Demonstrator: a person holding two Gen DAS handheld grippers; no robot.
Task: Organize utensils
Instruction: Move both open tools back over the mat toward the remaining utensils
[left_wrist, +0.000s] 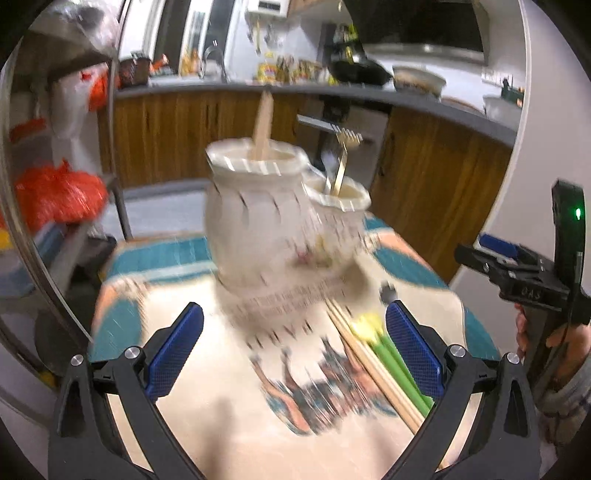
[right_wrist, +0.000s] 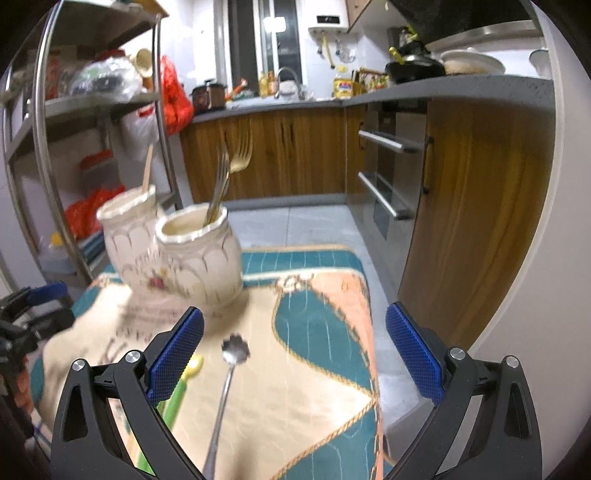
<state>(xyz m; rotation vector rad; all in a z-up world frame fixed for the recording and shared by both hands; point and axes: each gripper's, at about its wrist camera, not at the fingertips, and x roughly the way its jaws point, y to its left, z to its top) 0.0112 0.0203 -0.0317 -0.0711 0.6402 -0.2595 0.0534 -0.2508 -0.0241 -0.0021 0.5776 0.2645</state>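
Note:
Two cream ceramic jars stand on a patterned cloth. The bigger jar (left_wrist: 255, 214) (right_wrist: 129, 229) holds a wooden stick (left_wrist: 263, 125). The smaller jar (left_wrist: 338, 221) (right_wrist: 197, 251) holds forks (right_wrist: 229, 166). Wooden chopsticks (left_wrist: 373, 365) and a green utensil with a yellow tip (left_wrist: 391, 362) (right_wrist: 181, 384) lie on the cloth. A silver flower-bowl spoon (right_wrist: 225, 391) lies beside them. My left gripper (left_wrist: 294, 350) is open and empty above the cloth, short of the jars. My right gripper (right_wrist: 294, 350) is open and empty above the spoon; it also shows in the left wrist view (left_wrist: 517, 273).
The small table's cloth (right_wrist: 317, 332) ends at an edge on the right with tiled floor below. A metal shelf rack (right_wrist: 48, 110) with bags stands left. Wooden kitchen cabinets (right_wrist: 288, 155) and a counter run behind.

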